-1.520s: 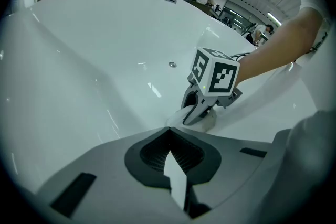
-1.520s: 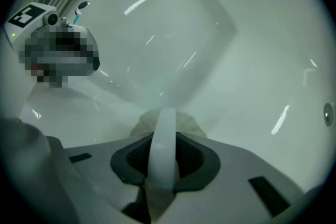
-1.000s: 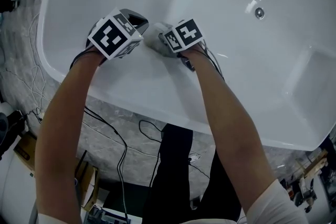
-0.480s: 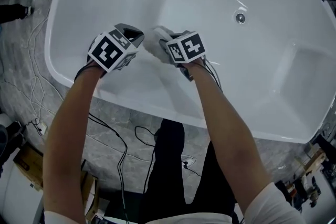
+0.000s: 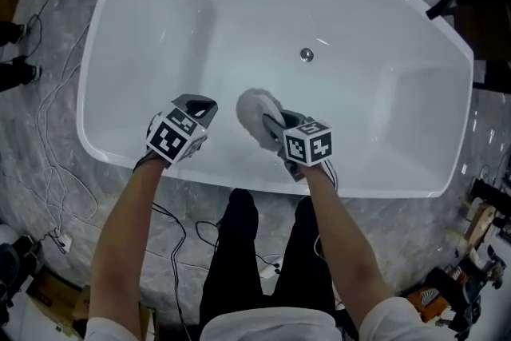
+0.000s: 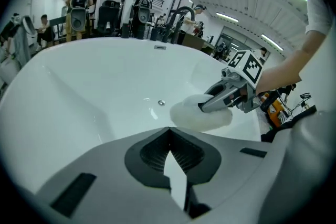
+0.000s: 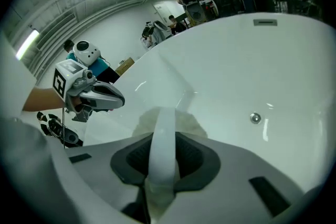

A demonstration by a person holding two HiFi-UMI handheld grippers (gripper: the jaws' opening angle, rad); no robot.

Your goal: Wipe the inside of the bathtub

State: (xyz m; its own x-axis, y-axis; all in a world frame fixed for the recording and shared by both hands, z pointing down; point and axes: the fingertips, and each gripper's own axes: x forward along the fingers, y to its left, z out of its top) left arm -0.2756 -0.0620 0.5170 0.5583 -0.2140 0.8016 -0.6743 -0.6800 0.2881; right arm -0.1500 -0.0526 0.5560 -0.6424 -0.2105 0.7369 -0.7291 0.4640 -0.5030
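The right gripper's (image 5: 270,122) fingers clamp the strap (image 7: 161,139) of a white pad (image 5: 252,112) at the bathtub's (image 5: 239,4) near wall. The left gripper's (image 5: 201,105) fingers are closed and empty. On that slick slope the pad may twist in the strap and slip free.

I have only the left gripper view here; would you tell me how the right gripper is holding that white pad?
Observer: The right gripper view shows the right gripper with its fingers closed on a white strap across the back of the pad.
Operator: Thank you; where is my left gripper relative to the rim?
Observer: The head view shows the left gripper over the near wall of the bathtub, just past the rim, left of the pad and apart from it.
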